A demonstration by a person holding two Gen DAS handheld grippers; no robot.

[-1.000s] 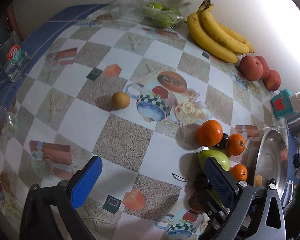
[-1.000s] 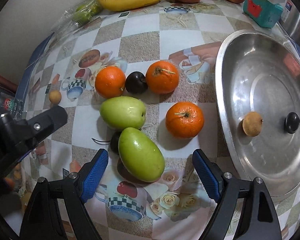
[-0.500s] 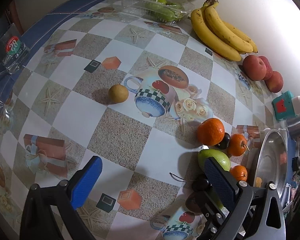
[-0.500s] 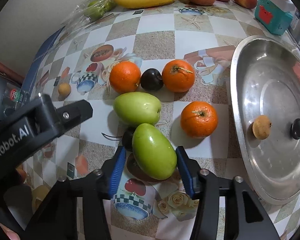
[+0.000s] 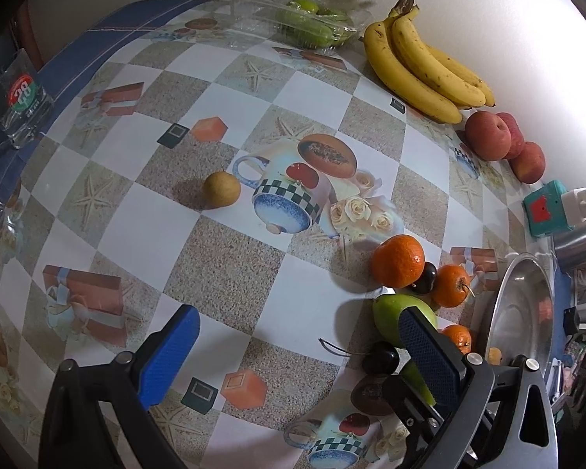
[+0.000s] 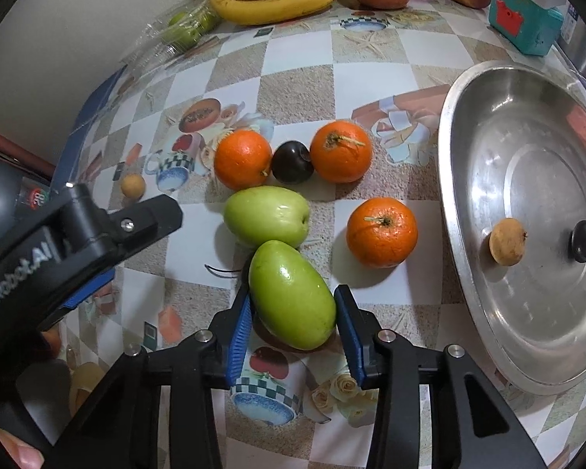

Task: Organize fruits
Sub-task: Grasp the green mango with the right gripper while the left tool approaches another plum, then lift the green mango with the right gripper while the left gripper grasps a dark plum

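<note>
Right gripper (image 6: pixel 293 322) just closing, pads gripping mango (image 6: pixel 291 295); left gripper (image 5: pixel 297 351) open, idle. Tray (image 6: pixel 465 164) to right holds two small fruits; oranges (image 6: pixel 381 231) ahead unsorted.

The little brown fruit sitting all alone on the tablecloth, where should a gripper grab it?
Grab the little brown fruit across its middle, coming straight down from above. It is round, so any two opposite sides work, and nothing lies close beside it on the tablecloth, leaving room for both fingers. The left gripper is open and empty, so it probably suits best.
</note>
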